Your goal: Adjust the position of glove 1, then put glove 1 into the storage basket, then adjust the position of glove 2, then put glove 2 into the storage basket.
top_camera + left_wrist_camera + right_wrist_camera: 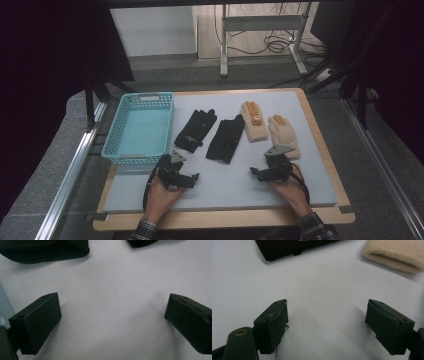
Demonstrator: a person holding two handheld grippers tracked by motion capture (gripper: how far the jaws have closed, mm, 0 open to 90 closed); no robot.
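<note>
Left gripper (176, 172): I see jaws wide, empty, just beside turquoise plastic mesh basket (140, 128).
Right gripper (272, 169): wide, empty, well apart from basket.

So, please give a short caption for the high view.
Two open hand-held grippers rest before black gloves, beige gloves and a blue basket.

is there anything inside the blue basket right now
No, in the high view the blue basket shows a bare floor, while the black gloves and tan gloves lie on the mat beside it.
</note>
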